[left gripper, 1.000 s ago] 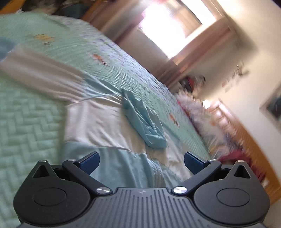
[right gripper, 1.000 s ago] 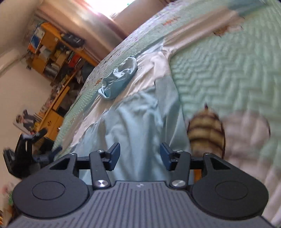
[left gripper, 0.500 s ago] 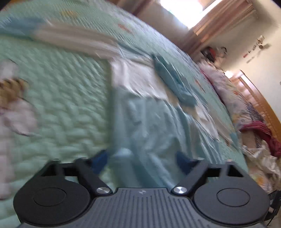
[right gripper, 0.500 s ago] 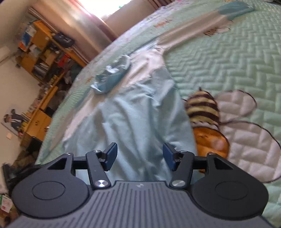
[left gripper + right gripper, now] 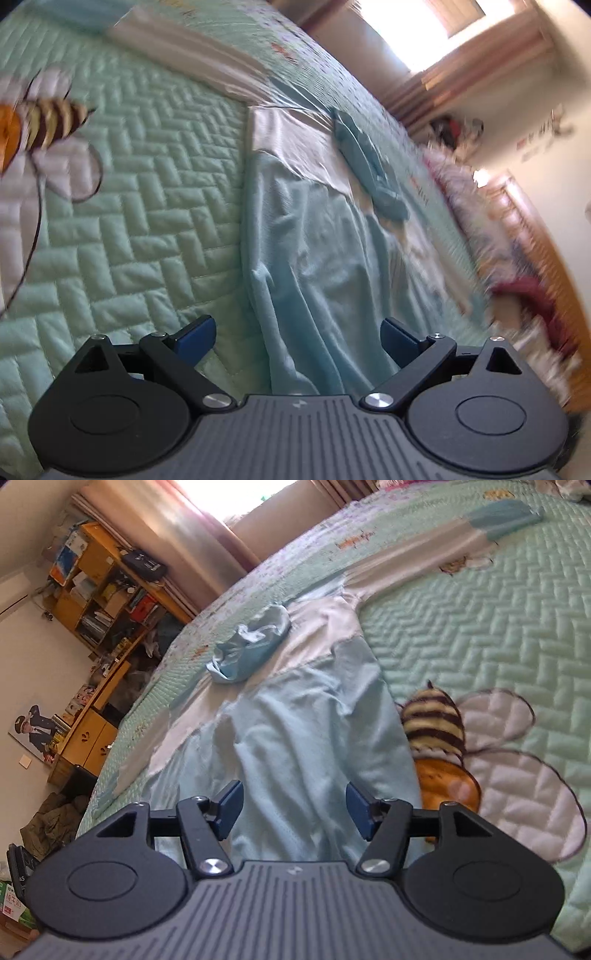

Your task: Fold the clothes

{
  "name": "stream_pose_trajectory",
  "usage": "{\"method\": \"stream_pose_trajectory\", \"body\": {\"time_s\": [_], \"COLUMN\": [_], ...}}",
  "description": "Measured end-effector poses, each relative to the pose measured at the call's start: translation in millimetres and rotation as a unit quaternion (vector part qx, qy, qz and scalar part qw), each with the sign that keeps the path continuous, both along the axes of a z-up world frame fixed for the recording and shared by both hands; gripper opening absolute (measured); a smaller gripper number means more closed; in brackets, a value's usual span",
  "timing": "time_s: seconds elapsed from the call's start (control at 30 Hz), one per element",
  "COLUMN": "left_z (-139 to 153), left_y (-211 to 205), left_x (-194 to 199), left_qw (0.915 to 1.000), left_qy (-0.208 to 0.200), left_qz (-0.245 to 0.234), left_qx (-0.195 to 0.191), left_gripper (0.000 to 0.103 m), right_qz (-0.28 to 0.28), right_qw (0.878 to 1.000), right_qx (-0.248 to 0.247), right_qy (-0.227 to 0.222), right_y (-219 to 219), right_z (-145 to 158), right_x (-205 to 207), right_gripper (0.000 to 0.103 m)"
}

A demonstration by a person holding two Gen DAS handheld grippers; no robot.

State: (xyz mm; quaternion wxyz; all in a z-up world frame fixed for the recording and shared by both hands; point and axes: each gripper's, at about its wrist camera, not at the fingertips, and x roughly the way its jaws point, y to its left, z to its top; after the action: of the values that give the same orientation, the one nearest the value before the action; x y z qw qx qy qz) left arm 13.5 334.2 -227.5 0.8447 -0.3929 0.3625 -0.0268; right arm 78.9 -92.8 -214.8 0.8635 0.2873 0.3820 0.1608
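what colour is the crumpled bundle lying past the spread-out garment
Light blue crumpled bundle, clearest in the right wrist view.

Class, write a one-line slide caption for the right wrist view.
Open right gripper poised over a spread light blue garment on a green quilted bedspread with a bee design.

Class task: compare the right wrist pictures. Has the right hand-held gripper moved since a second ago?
Yes. The right hand-held gripper has shifted: the embroidered bee now sits further right and higher.

Garment [image 5: 306, 738] on quilt [image 5: 498, 635], bundled cloth [image 5: 251, 650] beyond.
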Motion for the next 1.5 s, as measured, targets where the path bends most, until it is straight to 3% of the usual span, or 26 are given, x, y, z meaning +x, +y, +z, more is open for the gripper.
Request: {"method": "stream_pose_trajectory", "body": {"time_s": [0.17, 0.2, 0.23, 0.33, 0.53, 0.63, 0.83, 1.17, 1.4, 1.47, 1.5], "left_z": [-5.2, -8.5, -11.9, -22.5, -43.9, -46.3, -22.1, -21.9, -22.9, -24.1, -24.2], "left_y": [-4.3, -2.2, -0.2, 4.0, 11.0, 9.6, 8.6, 19.3, 23.5, 23.2, 22.5], "left_x": [6.6, 6.0, 5.4, 0.8, -7.1, -4.7, -9.3, -13.4, -21.1, -24.2, -26.3], "left_qw": [0.9999, 0.9998, 0.9996, 0.9989, 0.9962, 0.9958, 0.9991, 0.9994, 0.9984, 0.9971, 0.9962], "left_qy": [-0.009, -0.008, -0.007, -0.006, -0.004, -0.005, 0.027, 0.03, 0.034, 0.03, 0.026], "left_qz": [-0.01, -0.01, -0.009, -0.003, 0.015, 0.017, 0.006, 0.001, 0.02, 0.018, 0.016], "left_qx": [-0.004, -0.014, -0.024, -0.046, -0.086, -0.09, -0.031, -0.015, -0.041, -0.067, -0.081], "left_gripper": [0.087, 0.077, 0.057, 0.029, 0.004, 0.004, 0.001, 0.002, 0.003, 0.01, 0.024], "right_qz": [0.0, 0.0, 0.001, 0.002, 0.002, 0.004, 0.008, 0.023, 0.077, 0.077, 0.076], "right_qw": [1.0, 1.0, 1.0, 1.0, 1.0, 1.0, 1.0, 0.996, 0.991, 0.992, 0.993], "right_qx": [0.006, 0.005, 0.005, 0.006, 0.007, 0.004, -0.026, -0.084, -0.1, -0.089, -0.083], "right_qy": [0.02, 0.019, 0.019, 0.021, 0.025, 0.023, 0.011, -0.013, -0.054, -0.047, -0.043], "right_y": [-2.0, -2.1, -2.3, -3.7, -3.6, -2.9, -0.6, -1.6, 13.8, 14.6, 13.9], "right_z": [-10.7, -10.5, -10.2, -11.0, -13.4, -13.2, -7.2, 2.7, 9.6, 5.2, 3.4], "right_x": [-0.9, -0.8, -0.8, -0.9, -0.5, -1.9, -4.5, -11.6, -27.3, -27.0, -26.5], "right_gripper": [0.063, 0.063, 0.063, 0.063, 0.063, 0.063, 0.063, 0.063, 0.066, 0.066, 0.066]}}
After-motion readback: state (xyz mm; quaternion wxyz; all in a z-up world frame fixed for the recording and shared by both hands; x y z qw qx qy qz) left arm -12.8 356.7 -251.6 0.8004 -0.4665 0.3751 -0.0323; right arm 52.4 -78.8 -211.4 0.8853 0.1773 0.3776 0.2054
